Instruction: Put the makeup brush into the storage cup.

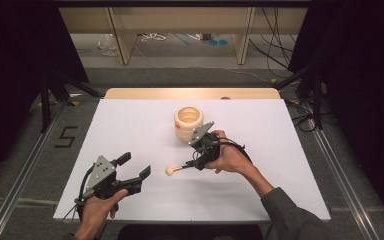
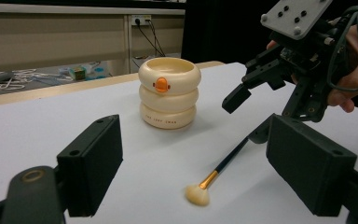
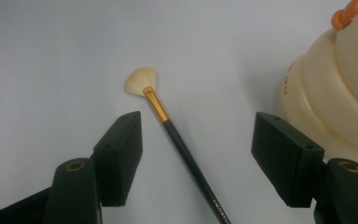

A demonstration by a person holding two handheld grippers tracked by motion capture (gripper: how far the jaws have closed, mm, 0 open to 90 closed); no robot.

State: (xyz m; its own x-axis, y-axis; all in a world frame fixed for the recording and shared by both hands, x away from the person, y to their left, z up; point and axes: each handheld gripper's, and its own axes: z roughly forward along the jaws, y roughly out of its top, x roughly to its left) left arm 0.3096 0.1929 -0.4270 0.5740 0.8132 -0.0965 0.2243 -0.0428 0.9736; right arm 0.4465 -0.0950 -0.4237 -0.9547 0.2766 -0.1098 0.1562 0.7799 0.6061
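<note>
A thin brush (image 1: pixel 173 170) with a cream fan tip, gold ferrule and dark handle lies flat on the white table. Over the handle end hangs my right gripper (image 1: pixel 190 163), pointed down and to the left. In the right gripper view its jaws stand open on either side of the handle (image 3: pixel 177 140), and neither pad touches it. A cream ringed cup (image 1: pixel 187 123) with an orange duck bill stands upright just behind that hand. My left gripper (image 1: pixel 135 166) rests open near the front left, empty, and faces the brush (image 2: pixel 214 175), the cup (image 2: pixel 169 93) and the right gripper (image 2: pixel 249 116).
The white board (image 1: pixel 130 125) covers the table, with a wooden strip (image 1: pixel 190 93) at its far edge. Metal rails (image 1: pixel 25 165) run along both sides on the floor. Stand legs and cables (image 1: pixel 305 105) sit beyond the far corners.
</note>
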